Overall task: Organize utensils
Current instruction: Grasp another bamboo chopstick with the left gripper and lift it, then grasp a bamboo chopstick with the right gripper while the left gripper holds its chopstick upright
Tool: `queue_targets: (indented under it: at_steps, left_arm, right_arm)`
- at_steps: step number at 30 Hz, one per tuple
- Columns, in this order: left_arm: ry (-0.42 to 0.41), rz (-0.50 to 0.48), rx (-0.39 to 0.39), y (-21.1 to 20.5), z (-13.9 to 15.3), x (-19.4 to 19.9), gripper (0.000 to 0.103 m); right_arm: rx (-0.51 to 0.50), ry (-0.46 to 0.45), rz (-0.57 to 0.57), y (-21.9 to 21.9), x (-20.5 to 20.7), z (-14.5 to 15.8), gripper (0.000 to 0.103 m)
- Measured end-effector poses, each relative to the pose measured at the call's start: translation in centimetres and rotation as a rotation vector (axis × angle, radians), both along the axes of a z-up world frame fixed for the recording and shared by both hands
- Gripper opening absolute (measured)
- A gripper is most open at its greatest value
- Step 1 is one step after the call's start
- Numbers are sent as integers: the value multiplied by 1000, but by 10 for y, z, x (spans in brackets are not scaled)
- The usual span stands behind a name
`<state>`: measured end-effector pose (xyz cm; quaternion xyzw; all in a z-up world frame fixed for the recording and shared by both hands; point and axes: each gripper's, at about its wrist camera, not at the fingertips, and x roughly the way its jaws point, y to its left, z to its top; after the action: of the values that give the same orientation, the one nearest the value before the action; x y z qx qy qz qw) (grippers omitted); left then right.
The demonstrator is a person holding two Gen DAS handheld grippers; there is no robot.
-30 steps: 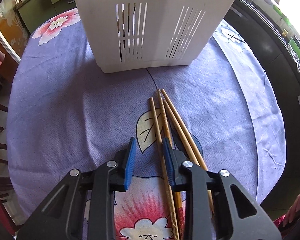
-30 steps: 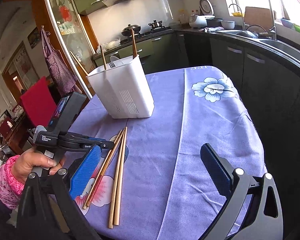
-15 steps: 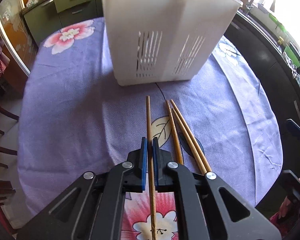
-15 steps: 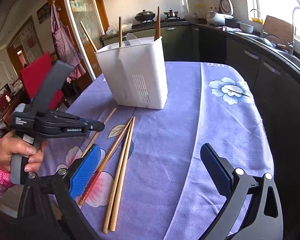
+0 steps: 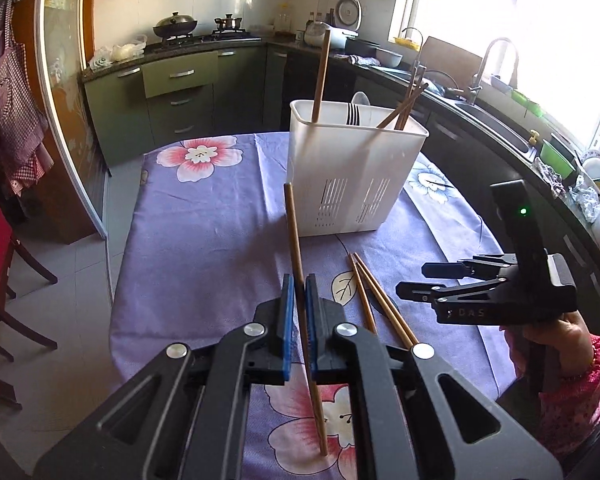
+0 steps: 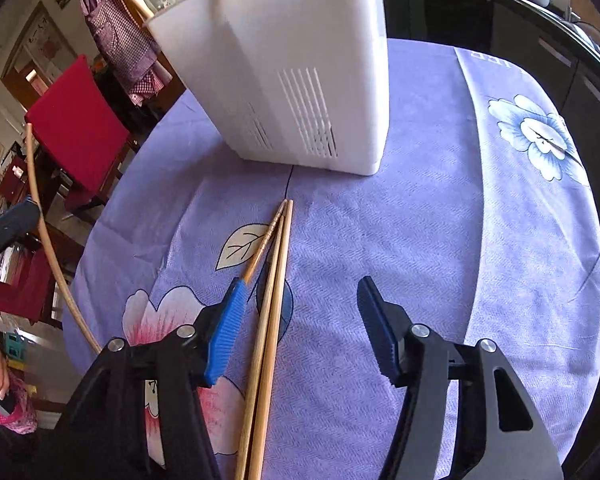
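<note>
Chopstick (image 5: 294, 240) clamped in left claw (image 5: 297, 334), right claw (image 6: 300, 320) half-open, closing around chopsticks (image 6: 274, 292), "DAS" lettering.

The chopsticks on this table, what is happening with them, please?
A person is sorting chopsticks into the white utensil holder with a gripper in each hand. The left gripper is shut on one chopstick, held clear of the purple tablecloth. The right gripper has just been closing around the chopsticks left on the cloth, pads not yet touching them. The holder already has chopsticks and a fork in it.
</note>
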<state>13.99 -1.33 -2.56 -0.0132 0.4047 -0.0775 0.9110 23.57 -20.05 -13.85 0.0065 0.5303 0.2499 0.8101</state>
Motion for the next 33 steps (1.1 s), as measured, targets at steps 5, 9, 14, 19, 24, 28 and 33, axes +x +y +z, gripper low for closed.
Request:
queue_targets:
  at_steps: [5, 9, 14, 19, 24, 28, 33]
  left_arm:
    - [-7, -2, -9, 7, 1, -6, 6]
    - [2, -8, -18, 8, -1, -5, 6]
    - [16, -19, -26, 7, -4, -5, 6]
    - [20, -23, -24, 5, -6, -3, 6]
    - [113, 2, -41, 10, -20, 15, 6]
    - [183, 40, -31, 17, -41, 33, 6]
    - [260, 60, -22, 22, -63, 48, 7]
  right_arm:
    - [-46, 13, 17, 12, 4, -8, 46]
    - [-95, 14, 26, 19, 5, -13, 46]
    - [-154, 5, 30, 23, 3, -16, 46]
    - [-200, -16, 31, 32, 1, -18, 46]
    - [-221, -17, 57, 44, -1, -19, 41]
    - [-243, -16, 59, 51, 1, -20, 28]
    - [-268, -27, 83, 65, 1, -20, 24]
